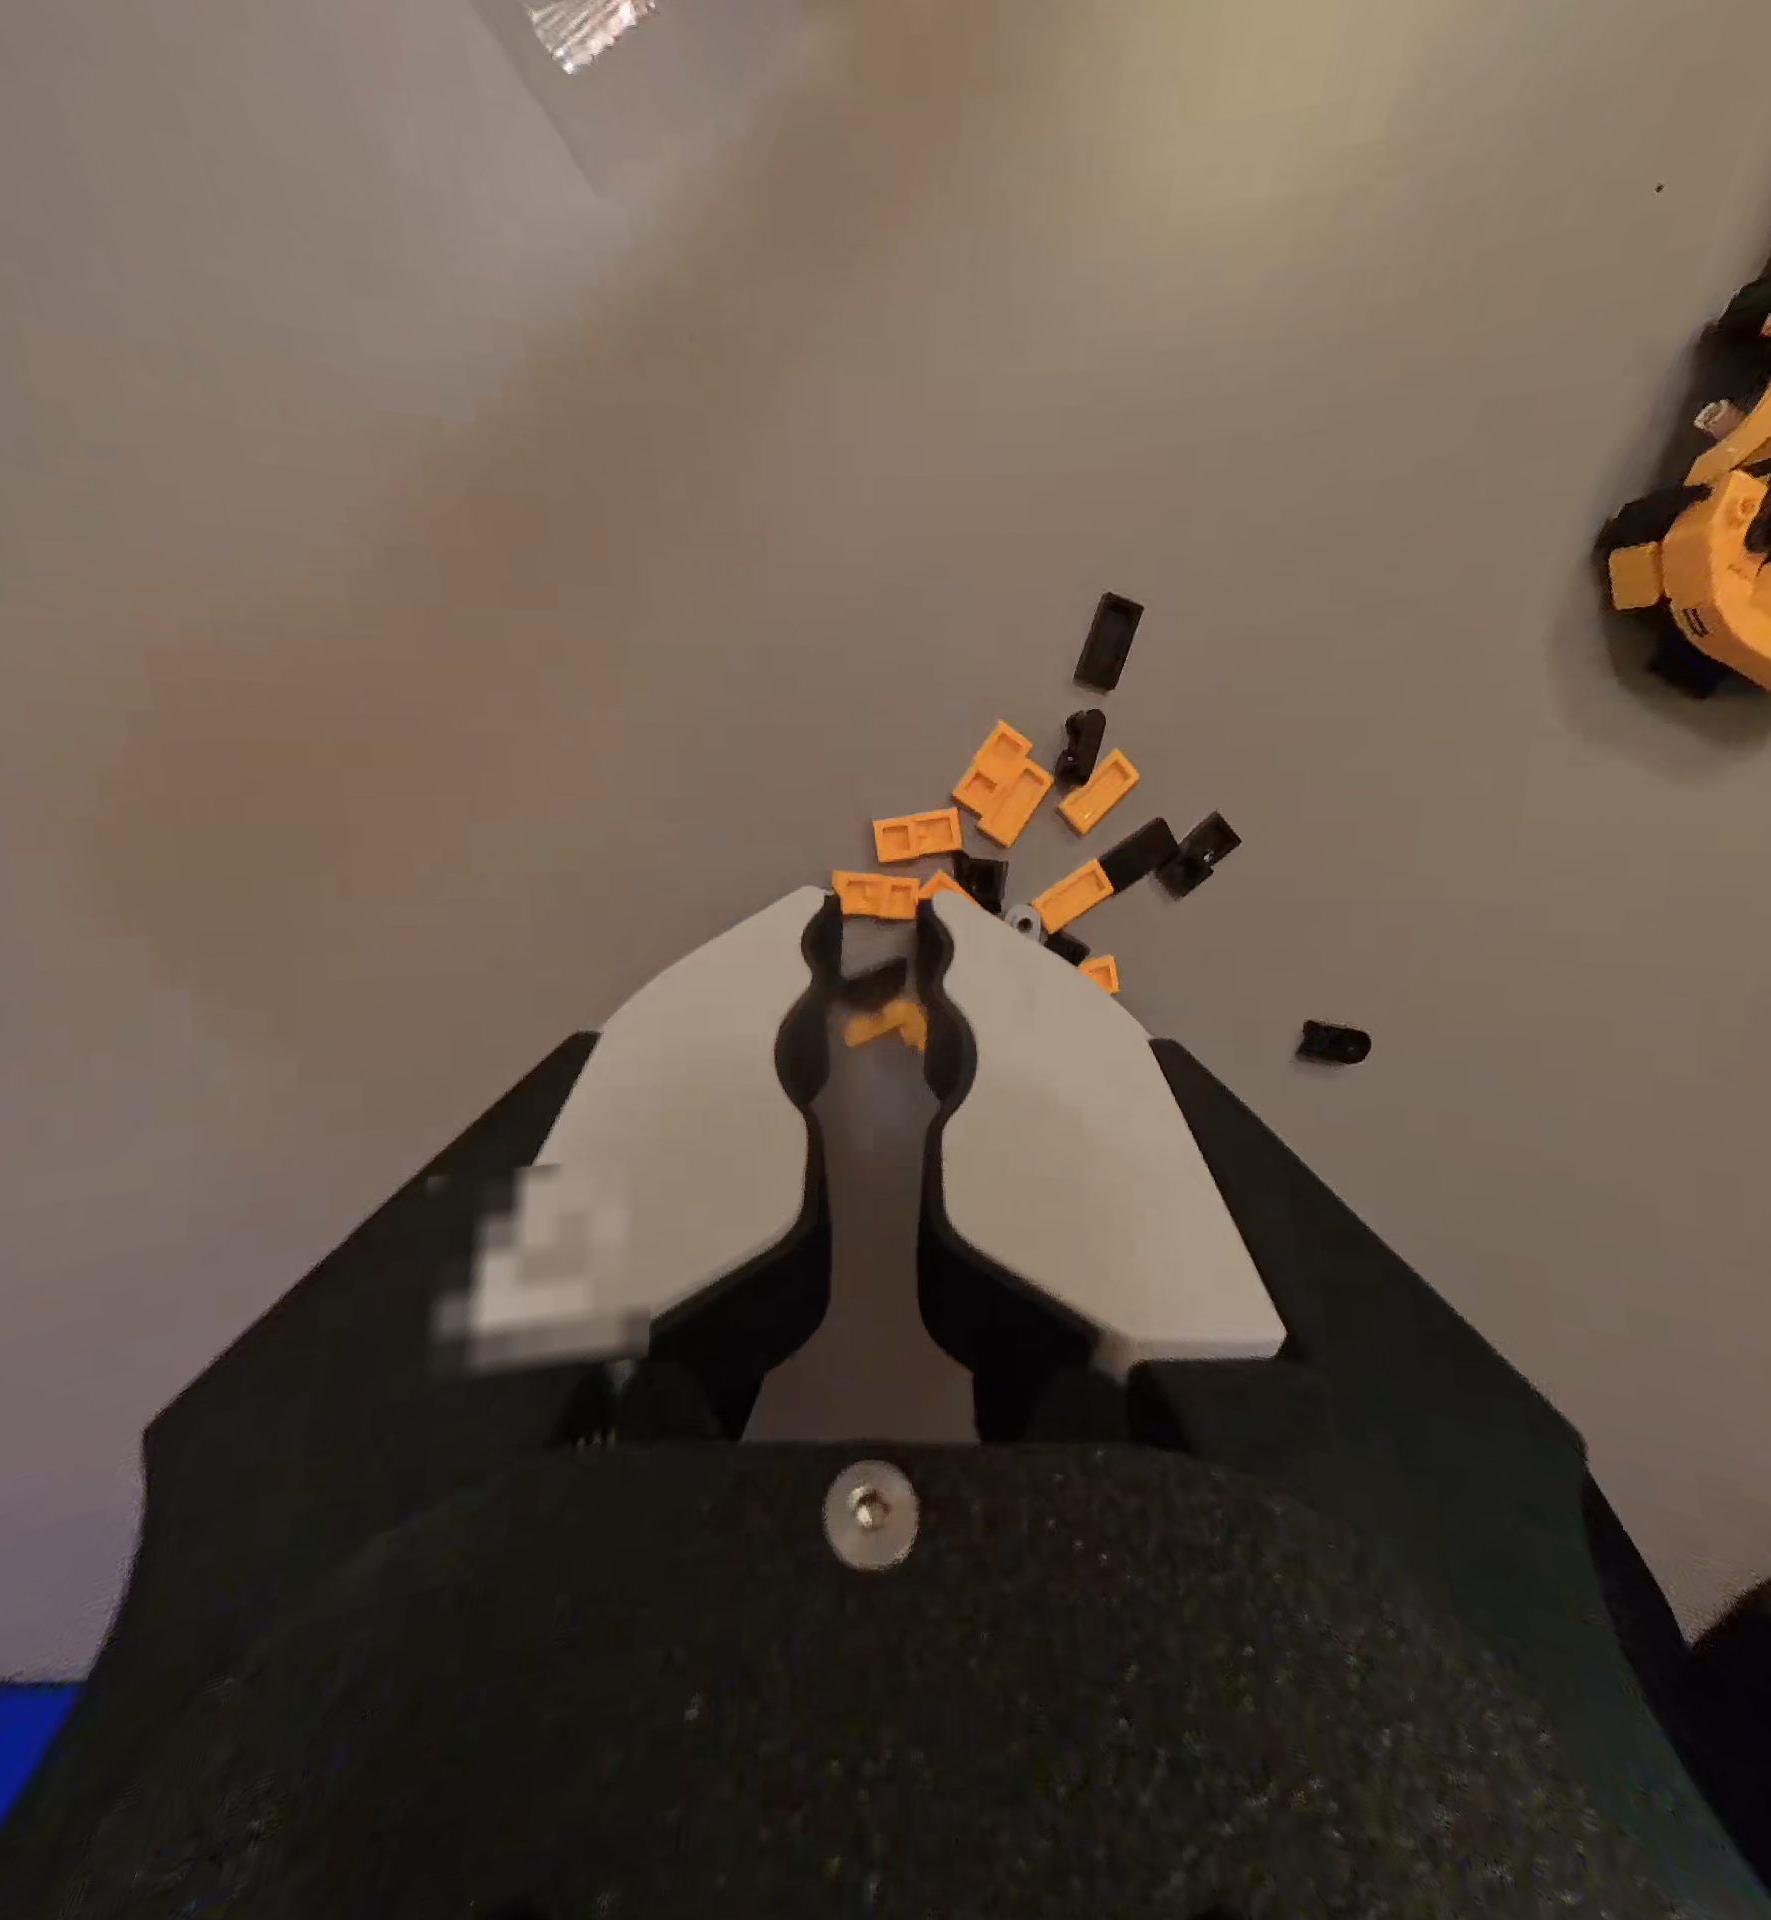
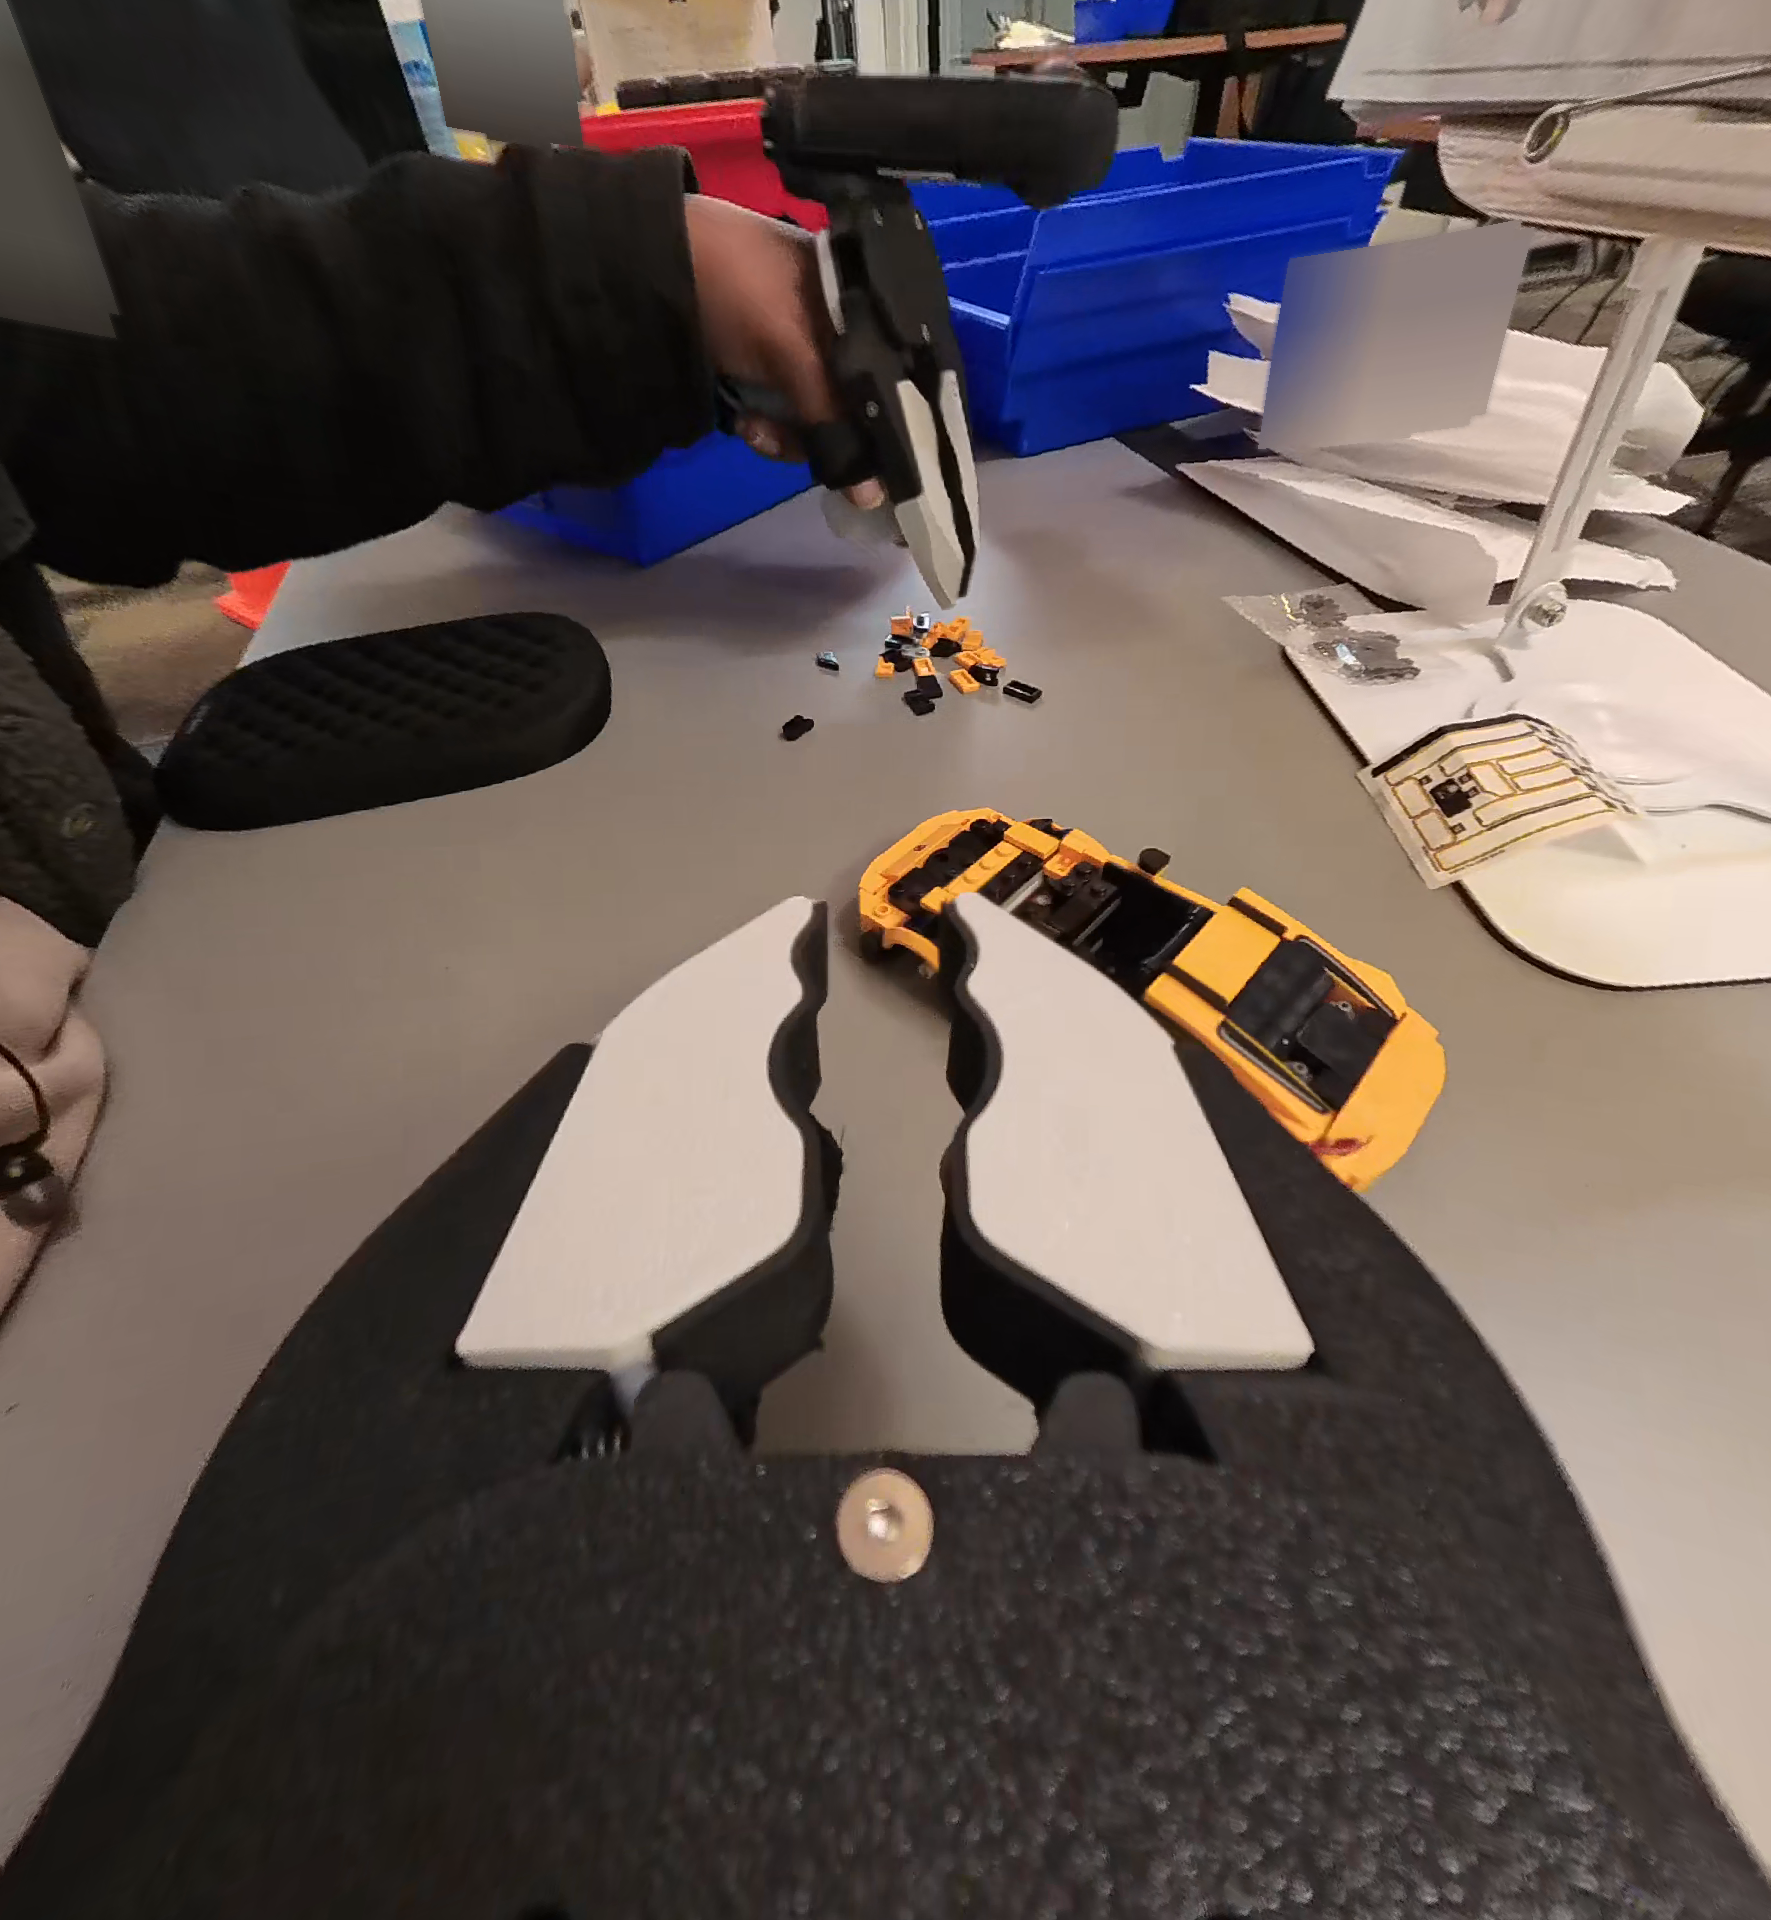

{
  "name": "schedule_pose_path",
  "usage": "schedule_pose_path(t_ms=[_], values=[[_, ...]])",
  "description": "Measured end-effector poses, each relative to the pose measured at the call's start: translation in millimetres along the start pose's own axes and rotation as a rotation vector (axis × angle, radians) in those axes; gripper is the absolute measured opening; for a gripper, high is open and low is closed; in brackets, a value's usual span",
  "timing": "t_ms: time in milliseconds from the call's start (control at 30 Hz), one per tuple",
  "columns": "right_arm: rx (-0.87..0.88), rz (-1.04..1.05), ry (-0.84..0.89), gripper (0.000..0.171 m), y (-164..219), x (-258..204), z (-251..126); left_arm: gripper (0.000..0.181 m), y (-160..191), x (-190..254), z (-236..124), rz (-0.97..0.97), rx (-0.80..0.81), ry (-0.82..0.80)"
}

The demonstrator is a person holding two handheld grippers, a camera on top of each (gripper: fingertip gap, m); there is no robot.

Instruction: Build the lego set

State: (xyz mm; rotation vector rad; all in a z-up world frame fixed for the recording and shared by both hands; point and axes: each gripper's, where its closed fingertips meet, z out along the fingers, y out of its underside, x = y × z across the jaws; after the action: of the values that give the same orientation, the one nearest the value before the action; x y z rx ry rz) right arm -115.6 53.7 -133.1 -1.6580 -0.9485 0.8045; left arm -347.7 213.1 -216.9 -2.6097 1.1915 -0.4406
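Note:
A pile of small orange and black Lego pieces (image 1: pixel 1047 831) lies on the grey table and also shows in the right wrist view (image 2: pixel 948 665). My left gripper (image 1: pixel 873 906) points down at the pile's edge. Its tips are closed to a narrow gap on the two ends of an orange plate (image 1: pixel 873 896). From the right wrist view the left gripper (image 2: pixel 948 592) is just over the pile. The part-built orange and black car (image 2: pixel 1151 956) lies on the table and also shows in the left wrist view (image 1: pixel 1754 540). My right gripper (image 2: pixel 886 914) is open and empty, right beside one end of the car.
A person's black-sleeved arm (image 2: pixel 361 343) holds the left gripper. A black ridged pad (image 2: pixel 382 717) lies at the left. Blue bins (image 2: pixel 1151 281) stand behind the pile. A white board (image 2: pixel 1691 914) with a stand, a sticker sheet (image 2: pixel 1483 790) and a bag of parts (image 2: pixel 1338 644) lies at the right. The grippers' ends are close to 30 cm from one another.

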Motion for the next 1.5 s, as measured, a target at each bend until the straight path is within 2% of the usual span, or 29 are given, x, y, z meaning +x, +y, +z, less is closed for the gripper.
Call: schedule_pose_path(t_ms=[333,500,533,567,700,800,900,1100,1167,1500], values=[[0.018,0.014,-0.015,0.019,-2,-1,-4,0.011,4,-1,11,-0.019,-0.054,0.058],[0.016,0.01,0.001,0.017,-1,1,-3,0.009,5,-6,9,0.043,-0.046,-0.027],[0.019,0.011,0.005,0.017,-1,1,-3,0.009,4,-6,6,0.063,-0.029,-0.054],[0.021,0.012,0.009,0.017,-2,2,-3,0.0,0,-3,2,0.081,0.006,-0.066],[0.022,0.019,0.011,0.017,-2,0,0,0.0,-23,27,-27,0.171,0.249,-0.095],[0.013,0.018,-0.002,0.017,-2,-5,5,0.0,-24,45,-38,0.188,0.337,-0.091],[0.0,0.005,0.002,0.017,-1,-8,8,0.0,-17,43,-43,0.174,0.367,-0.126],[-0.019,0.004,0.003,0.017,1,-10,11,0.0,-3,16,-30,0.144,0.272,-0.182],[-0.025,0.001,0.004,0.017,2,-11,12,0.011,-3,10,-18,0.117,0.219,-0.172],[-0.024,0.024,0.004,0.016,6,-7,11,0.019,-9,11,14,0.07,0.084,-0.043]])
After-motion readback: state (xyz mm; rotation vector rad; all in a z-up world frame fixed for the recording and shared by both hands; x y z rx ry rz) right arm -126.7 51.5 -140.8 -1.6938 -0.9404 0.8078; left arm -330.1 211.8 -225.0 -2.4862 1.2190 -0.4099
